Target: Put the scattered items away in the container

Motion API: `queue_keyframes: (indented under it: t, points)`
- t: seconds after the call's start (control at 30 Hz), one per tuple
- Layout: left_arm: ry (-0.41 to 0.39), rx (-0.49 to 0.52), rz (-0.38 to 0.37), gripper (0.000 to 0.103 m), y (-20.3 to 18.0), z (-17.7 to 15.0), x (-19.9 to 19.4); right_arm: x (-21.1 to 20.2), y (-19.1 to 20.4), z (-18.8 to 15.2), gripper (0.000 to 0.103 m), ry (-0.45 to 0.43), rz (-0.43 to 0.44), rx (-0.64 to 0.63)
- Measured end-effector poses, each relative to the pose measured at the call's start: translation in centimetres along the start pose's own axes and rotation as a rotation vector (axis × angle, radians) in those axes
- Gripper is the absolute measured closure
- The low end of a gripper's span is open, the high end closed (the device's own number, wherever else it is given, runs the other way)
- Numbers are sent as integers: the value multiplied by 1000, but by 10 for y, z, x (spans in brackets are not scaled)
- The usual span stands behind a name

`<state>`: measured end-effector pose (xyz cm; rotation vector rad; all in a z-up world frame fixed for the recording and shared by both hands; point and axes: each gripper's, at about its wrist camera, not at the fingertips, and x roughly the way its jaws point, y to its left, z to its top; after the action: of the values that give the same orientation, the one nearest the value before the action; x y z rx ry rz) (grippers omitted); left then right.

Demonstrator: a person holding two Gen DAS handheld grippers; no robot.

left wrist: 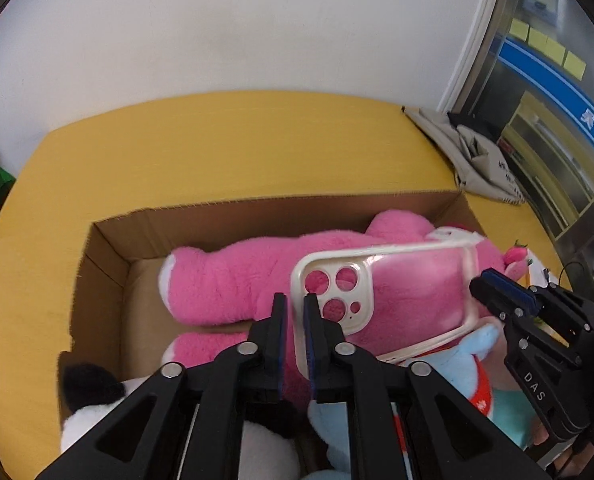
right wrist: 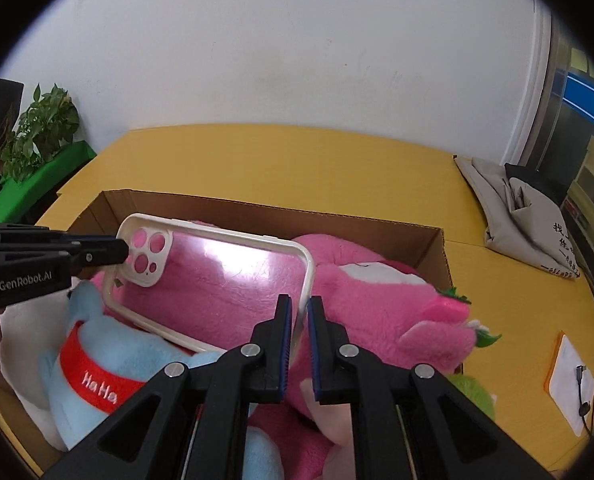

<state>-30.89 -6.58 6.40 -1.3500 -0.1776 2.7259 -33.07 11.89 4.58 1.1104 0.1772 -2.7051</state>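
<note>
The phone case (right wrist: 217, 280) is see-through in the middle with a creamy white rim all round, and one corner has a white patch with round holes for a camera. Light shines off its clear back, and the pink fur under it shows right through. It hangs flat just over the cardboard box (right wrist: 441, 248), above the toys inside. The left gripper (left wrist: 295, 306) has the camera-hole end of the case between its two black fingers; there is a thin gap beside the rim, so the fingers are only a little apart and I cannot tell if they are pressing on it. The right gripper (right wrist: 299, 308) is at the other end, with the white rim standing between its fingers, which are close together too; a sliver of space shows on each side, so I cannot tell if it is pinching. Under the case lies a big pink plush bear (right wrist: 377, 304), fluffy, with a white muzzle and a bit of green and red by its ear. Next to it is a light blue plush toy (right wrist: 109, 344) with a red band that says "Ha Ha". A black and white plush toy (left wrist: 97, 396) peeks out at the near corner of the box. The box sits on a yellow table (right wrist: 297, 164). A grey cloth bag (right wrist: 517, 224) lies folded at the far side of the table by a white wall, and a green leafy plant (right wrist: 41, 128) stands off to the other side.
</note>
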Motion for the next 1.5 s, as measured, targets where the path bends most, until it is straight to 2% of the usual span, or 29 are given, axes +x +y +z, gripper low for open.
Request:
queue_keyframes:
  t: [0.03, 0.07, 0.1, 0.13, 0.17, 0.3, 0.37, 0.43, 0.53, 0.7, 0.87, 1.13, 1.5]
  points:
    - [-39, -9, 23, 51, 1, 0, -15, -9, 0, 1, 72, -18, -5, -4]
    - [-85, -17, 51, 24, -1, -2, -31, -21, -1, 2, 61, -44, -12, -5]
    - [-143, -26, 79, 9, -4, -5, -50, -34, -1, 2, 38, -73, -19, -2]
    - [-201, -34, 98, 5, -4, -11, -72, -47, -2, 3, 24, -103, -25, 5]
    - [-248, -39, 105, 1, -6, -17, -91, -62, -2, 2, 23, -132, -30, 10]
    - [-355, -31, 105, 0, -19, -54, -156, -119, 7, -13, 23, -204, -33, 3]
    - [-378, 21, 99, 0, -30, -80, -177, -141, 11, -23, 23, -224, -24, 11]
    - [-378, 36, 120, 0, -37, -103, -186, -163, 19, -38, 23, -243, -22, 19]
    - [-379, -13, 165, 0, -42, -138, -192, -182, 29, -60, 23, -257, -45, 13]
    - [-347, 6, 145, 0, -55, -172, -191, -191, 31, -90, 23, -211, -51, 34]
    - [-328, 6, 116, 0, -64, -190, -195, -194, 31, -116, 23, -171, -63, 39]
    - [-297, -24, 145, 0, -67, -214, -191, -194, 35, -145, 23, -125, -65, 76]
    - [-258, -50, 129, 0, -70, -230, -177, -190, 37, -159, 23, -105, -59, 82]
